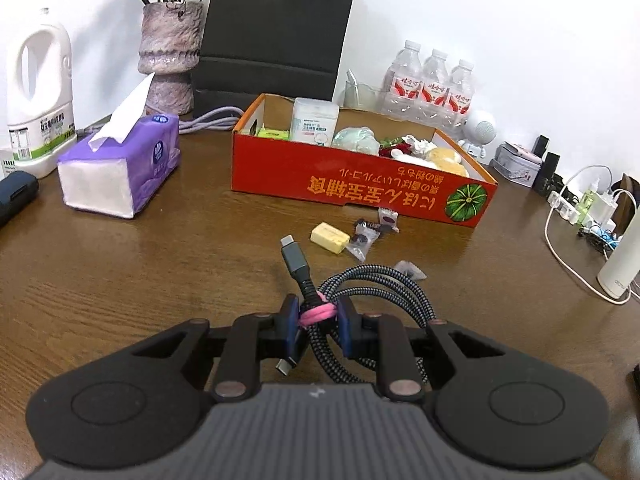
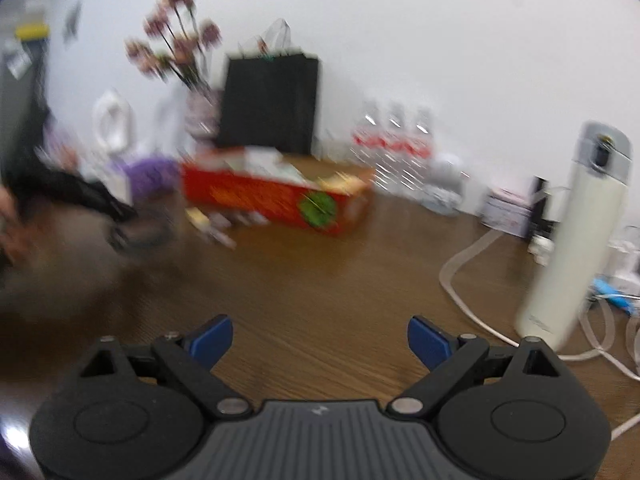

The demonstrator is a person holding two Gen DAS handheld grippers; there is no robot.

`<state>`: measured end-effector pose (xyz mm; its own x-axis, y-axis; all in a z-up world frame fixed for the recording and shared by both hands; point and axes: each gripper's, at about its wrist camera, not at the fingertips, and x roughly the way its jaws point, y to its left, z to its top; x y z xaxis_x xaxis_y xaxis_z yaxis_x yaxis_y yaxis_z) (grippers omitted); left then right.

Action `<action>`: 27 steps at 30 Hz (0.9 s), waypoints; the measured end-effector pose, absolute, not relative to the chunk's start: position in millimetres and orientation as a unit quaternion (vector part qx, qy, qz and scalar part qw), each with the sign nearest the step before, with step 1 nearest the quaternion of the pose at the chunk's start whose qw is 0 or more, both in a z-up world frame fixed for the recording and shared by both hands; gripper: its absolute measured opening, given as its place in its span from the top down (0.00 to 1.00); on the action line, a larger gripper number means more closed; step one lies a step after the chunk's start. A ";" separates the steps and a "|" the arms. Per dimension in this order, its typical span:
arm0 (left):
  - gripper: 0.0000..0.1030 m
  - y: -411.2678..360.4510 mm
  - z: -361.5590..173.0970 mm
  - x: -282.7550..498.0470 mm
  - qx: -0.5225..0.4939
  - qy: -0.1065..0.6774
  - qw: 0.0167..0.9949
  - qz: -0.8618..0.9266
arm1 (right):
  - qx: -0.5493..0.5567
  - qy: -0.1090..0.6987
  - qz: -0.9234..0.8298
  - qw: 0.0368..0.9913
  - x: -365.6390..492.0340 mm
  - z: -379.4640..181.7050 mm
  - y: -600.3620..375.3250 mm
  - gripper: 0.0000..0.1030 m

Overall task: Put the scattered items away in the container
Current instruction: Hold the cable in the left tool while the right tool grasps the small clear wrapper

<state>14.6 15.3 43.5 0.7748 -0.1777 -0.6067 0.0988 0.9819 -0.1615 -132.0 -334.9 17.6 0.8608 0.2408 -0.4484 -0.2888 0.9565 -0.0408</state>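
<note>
In the left wrist view my left gripper (image 1: 319, 318) is shut on a coiled braided cable (image 1: 372, 292) at its pink band, low over the brown table (image 1: 120, 288). The red cardboard box (image 1: 352, 184) lies beyond, holding several items. In front of it lie a yellow bar (image 1: 329, 237) and small wrapped candies (image 1: 370, 232). In the blurred right wrist view my right gripper (image 2: 320, 340) is open and empty above the table, and the red box (image 2: 264, 196) is at centre left.
A purple tissue pack (image 1: 120, 168), a white jug (image 1: 38, 92) and a vase (image 1: 170, 56) stand at left. Water bottles (image 1: 428, 84) and a black bag (image 1: 276, 28) are behind the box. A white flask (image 2: 576, 236) and cables (image 2: 472, 292) are at right.
</note>
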 end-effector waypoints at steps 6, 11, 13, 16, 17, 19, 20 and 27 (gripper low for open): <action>0.79 30.2 34.4 12.7 -0.047 0.337 0.937 -0.075 | 0.003 0.219 0.182 0.959 -109.0 32.3 -283.8 0.08; 0.79 48.6 24.3 11.5 -0.036 0.345 0.936 -0.063 | 0.018 0.256 0.137 0.957 -43.9 18.3 -225.4 0.09; 0.79 52.6 23.3 12.4 -0.039 0.344 0.936 -0.070 | 0.011 0.272 0.138 0.952 -14.4 11.8 -201.6 0.16; 0.76 47.5 25.9 11.2 -0.013 0.329 0.941 -0.074 | -0.011 0.302 0.153 0.941 31.9 -1.7 -169.6 0.34; 0.72 45.3 26.6 11.4 -0.008 0.324 0.943 -0.075 | -0.016 0.314 0.156 0.936 42.8 -6.0 -163.7 0.40; 0.64 42.3 26.0 13.5 -0.002 0.325 0.942 -0.085 | -0.019 0.325 0.149 0.934 60.8 -13.7 -157.2 0.50; 0.64 41.1 24.3 15.9 -0.002 0.329 0.940 -0.087 | -0.015 0.331 0.142 0.933 68.4 -16.9 -156.7 0.50; 0.80 39.3 15.2 19.6 0.006 0.336 0.938 -0.083 | -0.005 0.350 0.122 0.929 92.3 -25.9 -155.8 0.70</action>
<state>19.6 39.3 15.2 0.7605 -0.1515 -0.6315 0.1601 0.9861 -0.0437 92.3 -155.8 -25.9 0.7251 0.2237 -0.6513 -0.2307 0.9700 0.0763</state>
